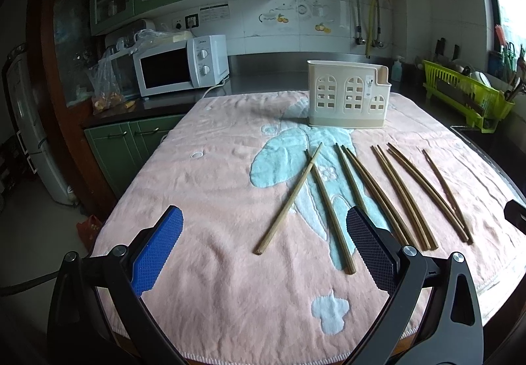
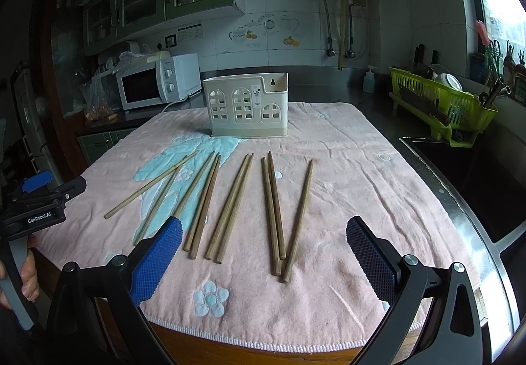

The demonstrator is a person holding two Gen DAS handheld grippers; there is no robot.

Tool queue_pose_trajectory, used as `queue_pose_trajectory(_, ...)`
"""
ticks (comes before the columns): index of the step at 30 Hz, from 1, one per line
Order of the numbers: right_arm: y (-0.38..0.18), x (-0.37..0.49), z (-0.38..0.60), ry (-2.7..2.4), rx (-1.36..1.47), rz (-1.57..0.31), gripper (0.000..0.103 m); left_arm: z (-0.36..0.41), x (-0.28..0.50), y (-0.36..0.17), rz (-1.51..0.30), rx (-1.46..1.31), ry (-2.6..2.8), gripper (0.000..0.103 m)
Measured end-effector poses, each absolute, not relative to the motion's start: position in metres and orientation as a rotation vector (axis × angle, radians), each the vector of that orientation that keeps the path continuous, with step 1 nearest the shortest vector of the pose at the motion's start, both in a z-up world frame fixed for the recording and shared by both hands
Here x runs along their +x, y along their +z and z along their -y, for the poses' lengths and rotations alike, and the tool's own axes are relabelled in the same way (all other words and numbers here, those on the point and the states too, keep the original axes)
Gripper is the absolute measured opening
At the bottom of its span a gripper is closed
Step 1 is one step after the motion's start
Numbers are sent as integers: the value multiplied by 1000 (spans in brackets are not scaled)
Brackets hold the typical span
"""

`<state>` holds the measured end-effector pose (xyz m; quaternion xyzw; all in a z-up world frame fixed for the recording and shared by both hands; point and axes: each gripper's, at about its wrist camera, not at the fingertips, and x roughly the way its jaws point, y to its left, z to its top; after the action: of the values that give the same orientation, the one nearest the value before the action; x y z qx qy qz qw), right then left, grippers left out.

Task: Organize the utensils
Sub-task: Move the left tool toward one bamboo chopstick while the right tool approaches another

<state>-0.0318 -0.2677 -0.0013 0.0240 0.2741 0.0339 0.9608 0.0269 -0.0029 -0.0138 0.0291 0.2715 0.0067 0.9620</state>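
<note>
- the chopsticks (image 2: 230, 204) lie loose on the pink towel (image 2: 345, 187), fanned side by side with their thin ends toward the far edge; i count about nine, though some lie so close together that i cannot be sure.
- the two at the left end cross each other (image 1: 309, 164); the palest one (image 1: 289, 200) lies over its neighbour.
- the cream utensil holder (image 2: 246, 108) stands upright on the far part of the towel, beyond the chopsticks and apart from them; its front has arched window cut-outs.
- my right hand-held gripper (image 2: 263, 253) hovers over the near ends of the middle chopsticks, fingers wide apart and gripping nothing.
- my left hand-held gripper (image 1: 263, 253) hangs over the left end of the row, also spread wide and empty.
- in the right wrist view my left hand (image 2: 26, 279) shows at the edge, wrapped round the grey handle.
- the towel covers the tabletop (image 2: 230, 345), whose wooden edge shows below the hem.
- further out: a white microwave (image 2: 157, 82) at the back left and a green dish rack (image 2: 443, 108) at the right.
</note>
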Motion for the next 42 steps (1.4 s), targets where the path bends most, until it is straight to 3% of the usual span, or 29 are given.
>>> queue_pose_trajectory(22,-14,-15,289,6,65,-591,97,0,59,-21,-569,93,-22,97)
queue_pose_trajectory(30,-18,-7,291,14,69,-607,96,-9,70,-41,-628,62,-108,83)
queue_pose_trajectory(42,-32,10,290,20,85,-653,96,-15,111,-82,-774,71,-235,43)
